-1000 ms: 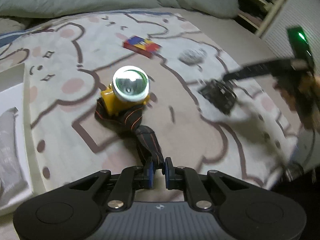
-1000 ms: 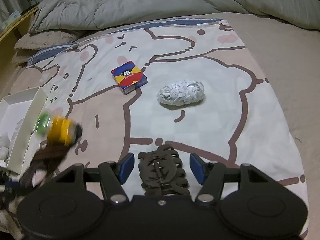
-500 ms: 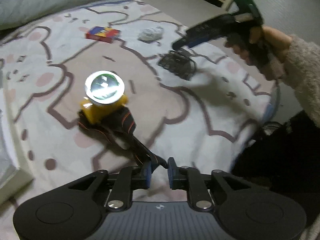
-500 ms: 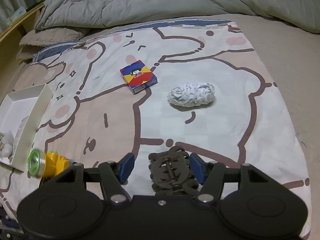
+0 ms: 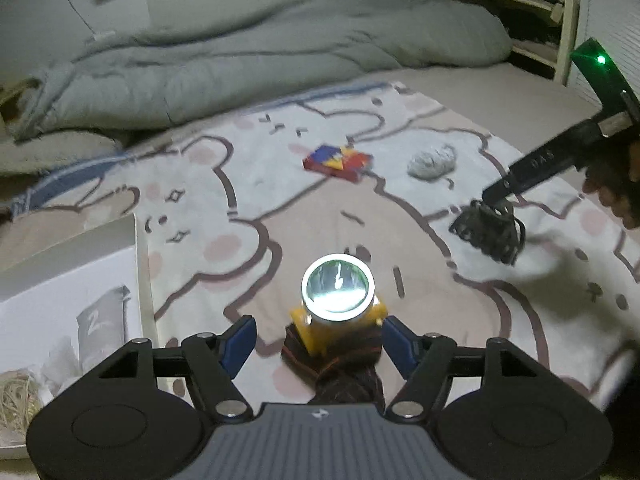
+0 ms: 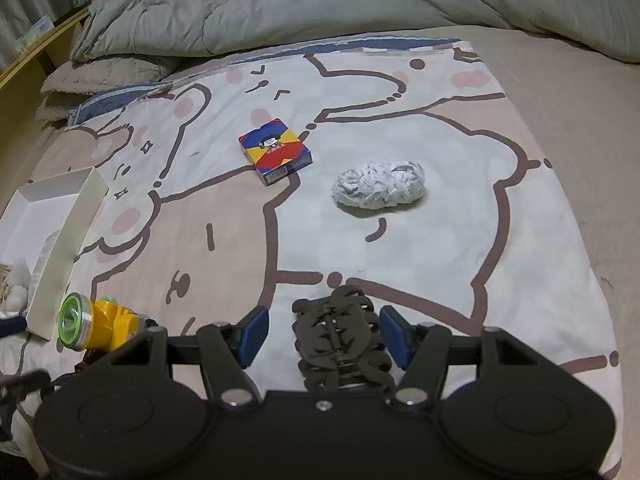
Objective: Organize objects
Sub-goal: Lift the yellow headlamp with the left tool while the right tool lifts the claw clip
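A yellow headlamp [image 5: 338,308] with a round lens and dark strap lies on the bear-print blanket [image 5: 240,208], between the open fingers of my left gripper [image 5: 316,344]. It also shows in the right wrist view [image 6: 94,326] at lower left. My right gripper [image 6: 324,334] is open, its blue pads on either side of a dark brown hair claw clip [image 6: 342,338]; the clip shows in the left wrist view [image 5: 490,234] too. A colourful card box [image 6: 275,156] and a white crumpled wad [image 6: 378,184] lie further back.
A white open box [image 5: 60,292] holding a grey pouch and small items sits at the left, also in the right wrist view [image 6: 64,216]. A grey duvet [image 6: 320,4] is piled along the back. The blanket's right edge drops off the bed.
My left gripper let go of the headlamp strap and opened; its view swung back toward the duvet. The headlamp now lies on the blanket. My right gripper stays open around the clip.
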Motion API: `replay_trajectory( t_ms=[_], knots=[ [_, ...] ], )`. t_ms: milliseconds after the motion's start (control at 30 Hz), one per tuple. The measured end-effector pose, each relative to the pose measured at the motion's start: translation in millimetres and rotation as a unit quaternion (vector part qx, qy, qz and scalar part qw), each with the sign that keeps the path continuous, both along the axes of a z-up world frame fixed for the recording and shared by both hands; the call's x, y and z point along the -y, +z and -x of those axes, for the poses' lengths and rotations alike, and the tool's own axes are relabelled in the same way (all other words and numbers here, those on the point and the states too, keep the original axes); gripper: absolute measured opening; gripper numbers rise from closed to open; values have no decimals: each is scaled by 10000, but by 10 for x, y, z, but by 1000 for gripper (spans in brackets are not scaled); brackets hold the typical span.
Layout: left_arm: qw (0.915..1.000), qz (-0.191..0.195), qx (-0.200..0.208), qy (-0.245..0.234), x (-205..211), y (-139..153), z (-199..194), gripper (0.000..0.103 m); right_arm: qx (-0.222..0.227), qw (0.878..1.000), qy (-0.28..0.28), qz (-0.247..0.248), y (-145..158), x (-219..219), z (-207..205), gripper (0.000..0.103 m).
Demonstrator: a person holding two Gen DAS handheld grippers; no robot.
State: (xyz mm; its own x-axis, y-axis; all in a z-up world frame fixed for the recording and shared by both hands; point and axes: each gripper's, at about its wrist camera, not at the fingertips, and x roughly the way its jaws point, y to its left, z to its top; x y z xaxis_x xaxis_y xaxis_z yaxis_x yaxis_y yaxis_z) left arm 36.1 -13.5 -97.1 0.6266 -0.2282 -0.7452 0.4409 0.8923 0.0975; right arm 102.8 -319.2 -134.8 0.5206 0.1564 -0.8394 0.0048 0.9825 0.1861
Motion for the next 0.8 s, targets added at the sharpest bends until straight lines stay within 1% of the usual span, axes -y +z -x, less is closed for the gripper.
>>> replay_trajectory(
  t_ms=[33,67,133,167,233,267,300,400,433,500,600,700,800],
  knots=[
    [10000,8,10,51,31,-42,-9,66,11,10000,6,-7,-1,4,7,62],
    [9999,1,25,120,65,-90,-9,55,20,10000,18,-14,-5,4,13,62],
    [9998,-139,25,165,152,-220,2,44,26,10000,47,-18,-14,9,28,62],
    [9996,-129,39,236,172,-277,4,43,22,10000,59,-16,-19,12,37,62],
    [9989,11,150,452,192,-361,25,43,19,10000,71,-18,-24,25,62,62],
    [9980,128,294,550,194,-388,40,43,22,10000,75,-29,-25,31,72,62],
    [9963,216,525,648,208,-415,61,43,27,10000,77,-43,-27,40,82,62],
    [9934,87,962,621,309,-513,88,43,22,10000,75,-44,-47,61,100,62],
    [9926,81,1044,618,334,-535,84,43,15,10000,75,-37,-55,65,104,62],
    [9916,-6,1130,635,370,-583,50,43,15,10000,78,-30,-70,70,111,62],
    [9919,-88,1074,670,410,-653,-24,44,56,9999,110,-33,-86,71,131,62],
    [9905,-140,1208,643,454,-660,-54,44,141,9996,227,18,-95,52,141,62],
    [9899,-74,1225,705,458,-651,-109,44,237,9987,431,109,-108,8,148,64]
  ],
)
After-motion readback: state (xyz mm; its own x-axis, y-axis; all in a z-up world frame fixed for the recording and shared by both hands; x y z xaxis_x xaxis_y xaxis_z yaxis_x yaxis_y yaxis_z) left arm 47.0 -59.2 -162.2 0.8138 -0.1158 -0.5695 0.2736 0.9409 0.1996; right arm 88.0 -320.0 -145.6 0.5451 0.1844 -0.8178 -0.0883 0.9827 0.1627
